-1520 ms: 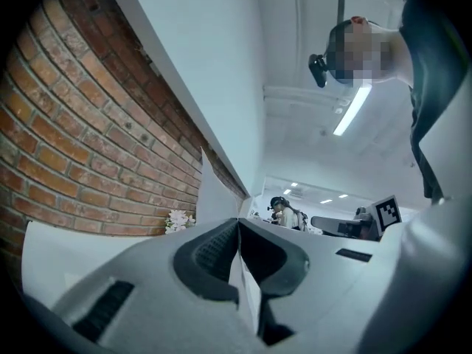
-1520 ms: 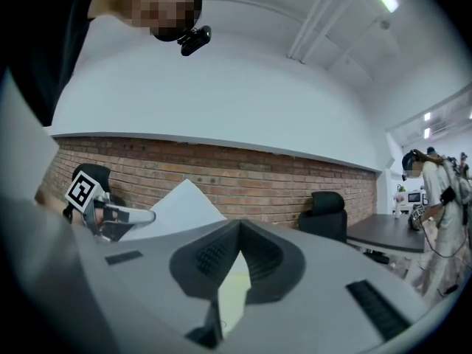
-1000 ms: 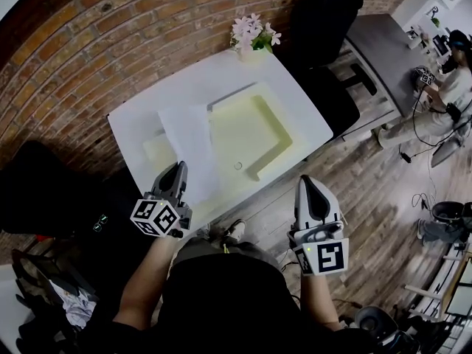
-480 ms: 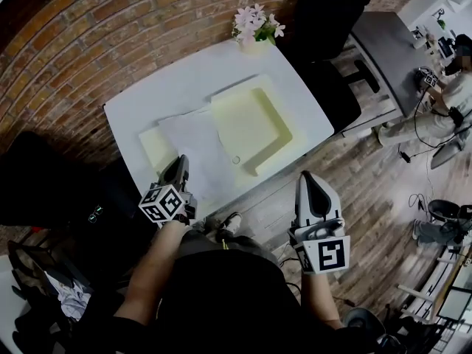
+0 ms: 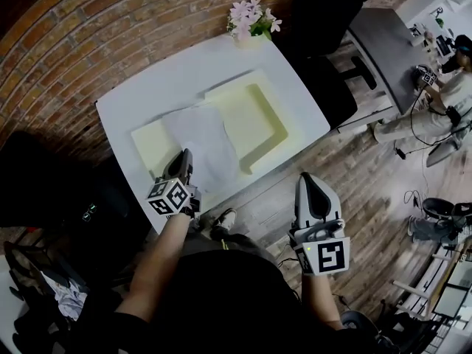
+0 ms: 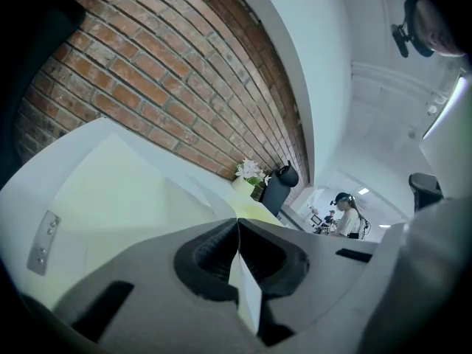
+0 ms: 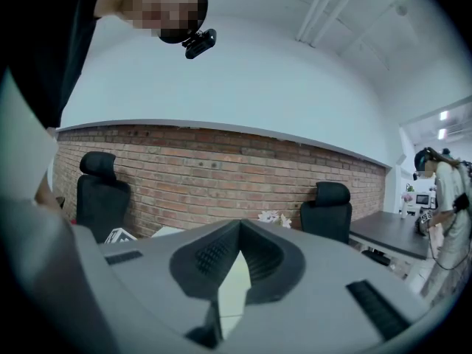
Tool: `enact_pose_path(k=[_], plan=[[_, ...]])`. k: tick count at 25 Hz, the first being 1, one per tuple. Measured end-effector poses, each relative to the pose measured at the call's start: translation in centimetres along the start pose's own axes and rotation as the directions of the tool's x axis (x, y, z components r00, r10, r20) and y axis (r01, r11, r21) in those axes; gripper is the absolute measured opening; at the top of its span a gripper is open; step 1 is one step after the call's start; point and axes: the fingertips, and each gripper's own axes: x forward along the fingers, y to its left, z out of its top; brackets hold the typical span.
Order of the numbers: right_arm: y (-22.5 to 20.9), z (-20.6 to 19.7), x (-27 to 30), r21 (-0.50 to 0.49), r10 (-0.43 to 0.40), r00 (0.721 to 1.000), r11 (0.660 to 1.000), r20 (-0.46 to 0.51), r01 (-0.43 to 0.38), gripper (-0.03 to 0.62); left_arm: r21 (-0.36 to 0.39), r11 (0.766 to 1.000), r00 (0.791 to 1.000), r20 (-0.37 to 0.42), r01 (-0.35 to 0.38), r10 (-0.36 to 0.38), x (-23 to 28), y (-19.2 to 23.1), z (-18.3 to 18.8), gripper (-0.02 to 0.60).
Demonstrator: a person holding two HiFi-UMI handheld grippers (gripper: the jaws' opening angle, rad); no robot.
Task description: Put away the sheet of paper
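Observation:
A white sheet of paper lies over the left half of an open pale yellow folder on the white table. My left gripper is at the table's near edge, shut on the sheet's near edge. In the left gripper view its jaws meet at the tips, and the sheet spreads away from them. My right gripper hangs off the table's near right corner, above the wooden floor. Its jaws are shut with nothing between them.
A pot of pale flowers stands at the table's far edge, against the brick wall. Black office chairs stand to the far right. Beyond them a person sits at a dark desk.
The left gripper has moved forward and a little left with the sheet. The sheet was raised and curled, and now lies flat over the folder. The right gripper has stayed put.

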Motion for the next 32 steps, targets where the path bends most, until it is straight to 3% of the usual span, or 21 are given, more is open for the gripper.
enact_pose_path(k=[9, 24, 32], plan=[[0.1, -0.8, 0.5, 0.010, 0.025, 1.000, 1.000, -0.010, -0.025, 0.014, 0.068, 0.998, 1.000, -0.025, -0.006, 0.008, 2.6, -0.9, -0.7, 0.026], [-1.5, -1.8, 0.9, 0.027, 0.009, 0.999, 1.000, -0.035, -0.008, 0.014, 0.029, 0.999, 0.999, -0.051, -0.014, 0.016, 7.0, -3.1, -2.5, 0.026], [-3.2, -2.5, 0.3, 0.037, -0.016, 0.999, 0.999, -0.045, 0.018, 0.014, 0.055, 0.998, 0.996, -0.085, 0.009, -0.004, 9.6, -4.9, -3.6, 0.026]])
